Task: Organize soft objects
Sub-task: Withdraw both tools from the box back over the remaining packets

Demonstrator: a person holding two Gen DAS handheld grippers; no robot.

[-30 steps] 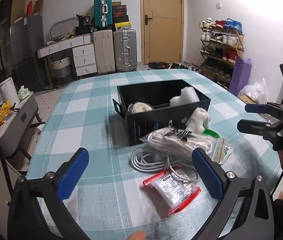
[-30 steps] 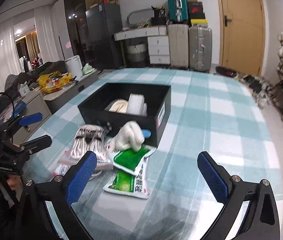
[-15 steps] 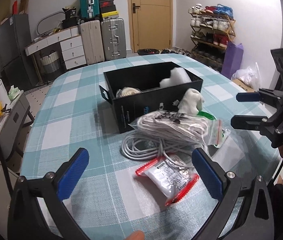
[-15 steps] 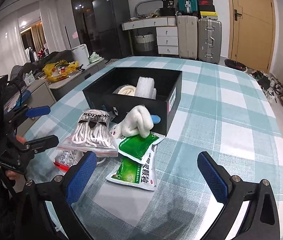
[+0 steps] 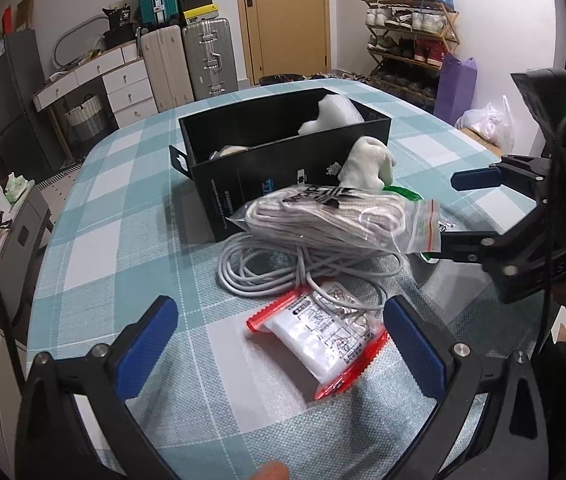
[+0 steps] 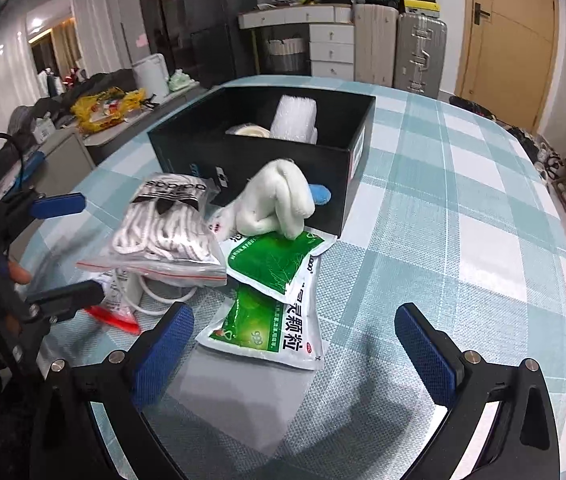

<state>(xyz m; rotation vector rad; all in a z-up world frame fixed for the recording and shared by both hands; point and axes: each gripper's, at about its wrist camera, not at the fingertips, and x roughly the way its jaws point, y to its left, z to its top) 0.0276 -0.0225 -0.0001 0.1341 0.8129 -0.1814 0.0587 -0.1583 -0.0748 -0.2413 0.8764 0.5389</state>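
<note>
Both hand-held grippers hang wide apart and empty over the checked worktop [image 6: 463, 208]. Just ahead of the left hand-held gripper [image 5: 279, 344], between its spread fingers, lies the red-edged pouch [image 5: 319, 340], its long axis slanting away to the left. Beyond it sit the grey cable coil [image 5: 283, 268], then the bagged white rope [image 5: 323, 216], and the black box [image 5: 283, 152] furthest off. The right hand-held gripper [image 6: 295, 350] faces the green sachets [image 6: 271, 296], with the white plush toy [image 6: 279, 204] resting on them against the box. I'd judge the left nearer the pouch. Only the right view shows the sachets whole; what's in the box looks like foam and a roll, though it's hard to tell.
</note>
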